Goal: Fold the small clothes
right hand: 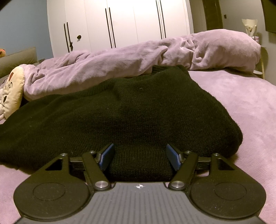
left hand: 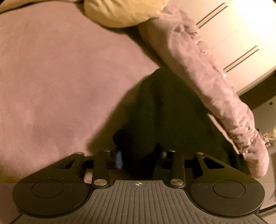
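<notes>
A black knit sweater (right hand: 120, 112) lies spread on the mauve bed sheet (right hand: 241, 96). My right gripper (right hand: 140, 155) is at its near edge. A thick bunch of the knit fills the gap between the blue pads (right hand: 107, 156), which press on it from both sides. In the left wrist view the same sweater (left hand: 163, 103) rises as a dark mass to my left gripper (left hand: 140, 155). The jaws stand narrow with black fabric packed between them. One blue pad (left hand: 119, 158) shows; the other is hidden by the knit.
A rumpled mauve blanket (right hand: 120, 65) lies along the sweater's far side and shows in the left wrist view as a long roll (left hand: 207, 77). A cream plush cushion (right hand: 12, 89) sits at the left, a yellow pillow (left hand: 120, 12) beyond. White wardrobe doors (right hand: 120, 22) stand behind the bed.
</notes>
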